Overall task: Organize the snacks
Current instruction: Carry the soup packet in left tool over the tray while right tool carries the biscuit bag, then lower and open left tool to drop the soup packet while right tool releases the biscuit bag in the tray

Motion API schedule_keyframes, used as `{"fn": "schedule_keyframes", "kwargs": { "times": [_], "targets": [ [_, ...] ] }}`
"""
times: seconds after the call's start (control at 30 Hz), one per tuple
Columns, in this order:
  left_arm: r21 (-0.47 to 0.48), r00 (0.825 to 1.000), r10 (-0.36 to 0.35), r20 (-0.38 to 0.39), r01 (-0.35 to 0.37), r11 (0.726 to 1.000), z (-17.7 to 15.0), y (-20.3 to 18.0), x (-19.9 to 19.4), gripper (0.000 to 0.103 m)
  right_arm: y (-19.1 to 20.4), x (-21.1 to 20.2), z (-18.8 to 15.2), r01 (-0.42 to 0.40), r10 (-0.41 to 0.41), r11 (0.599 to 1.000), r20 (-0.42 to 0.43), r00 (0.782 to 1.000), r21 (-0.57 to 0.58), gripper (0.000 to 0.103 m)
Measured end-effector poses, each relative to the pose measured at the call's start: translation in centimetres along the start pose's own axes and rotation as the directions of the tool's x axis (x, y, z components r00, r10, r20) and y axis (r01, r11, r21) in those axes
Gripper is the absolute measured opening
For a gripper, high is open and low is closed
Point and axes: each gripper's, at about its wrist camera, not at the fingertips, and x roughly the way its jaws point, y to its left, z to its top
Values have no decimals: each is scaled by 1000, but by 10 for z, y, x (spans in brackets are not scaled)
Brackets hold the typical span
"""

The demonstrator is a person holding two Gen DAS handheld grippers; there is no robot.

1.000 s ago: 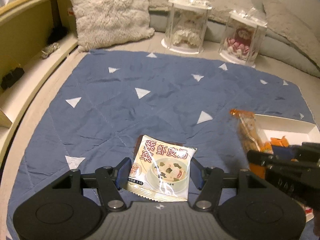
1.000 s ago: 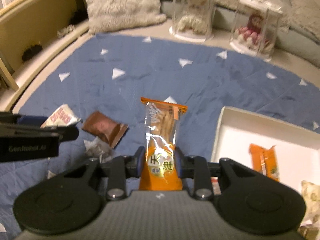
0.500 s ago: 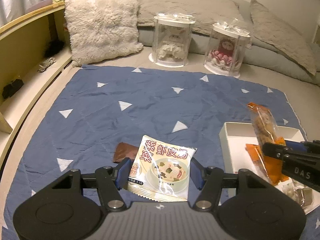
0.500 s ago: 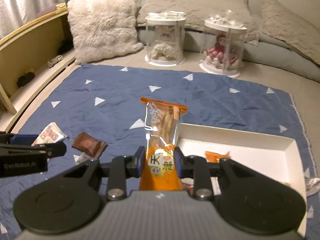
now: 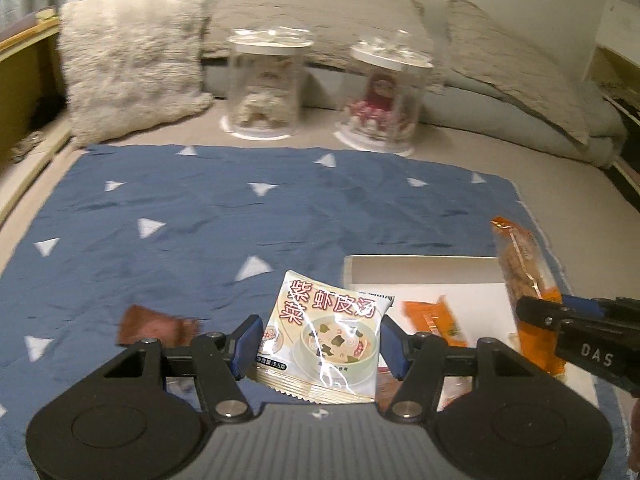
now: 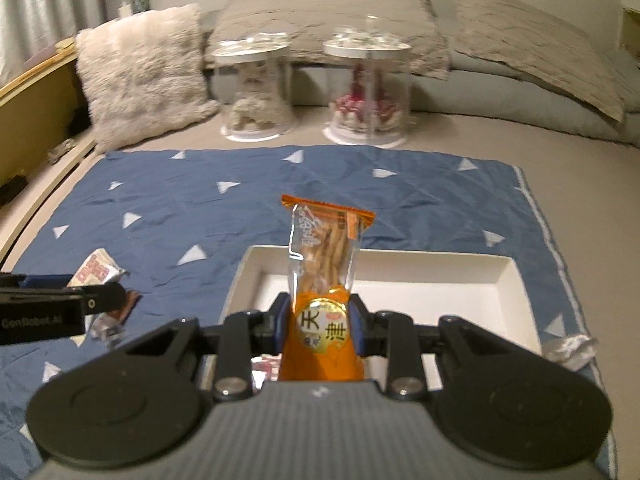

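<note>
Carried both loads across the blue mat (image 5: 224,208) toward the white tray (image 6: 432,276) since the earlier views: from bare fabric a second ago to above the tray's near end now. Left gripper (image 5: 318,342) clenched on the white soup packet (image 5: 326,330), pads pressed against its two side edges, packet upright and just reaching the tray's left wall. Right gripper (image 6: 320,326) clamped on the orange lower end of the orange cracker pack (image 6: 324,264), clear upper part standing tall over the tray's open middle. Brown wrapper (image 5: 154,326) left lying on the mat, now low and left in the left view instead of tucked behind the packet. Second orange packet (image 5: 434,318) seen lying inside the tray already; small crinkled clear wrapper (image 6: 570,350) resting at the tray's right outer corner. Clear display jars (image 6: 366,92) and pillows shifted up and back in both views, blurred by the motion. Best handled, probably, by lowering each pack close to the tray floor before letting go, laying the tall cracker pack flat beside the orange one rather than dropping it upright, and keeping the soup packet fully inside the wall so that it did not catch on the rim.
</note>
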Motion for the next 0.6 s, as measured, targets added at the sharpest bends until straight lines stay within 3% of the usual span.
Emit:
{"fn": "schedule_keyframes", "kwargs": {
  "times": [0.47, 0.6],
  "targets": [
    [-55, 986, -155, -65, 152, 987, 0, -50, 51, 63, -72, 24, -5, 74, -70, 995, -49, 996, 70, 35],
    [-51, 987, -123, -106, 118, 992, -1, -58, 71, 63, -84, 41, -8, 96, -89, 993, -89, 992, 75, 35]
  ]
}}
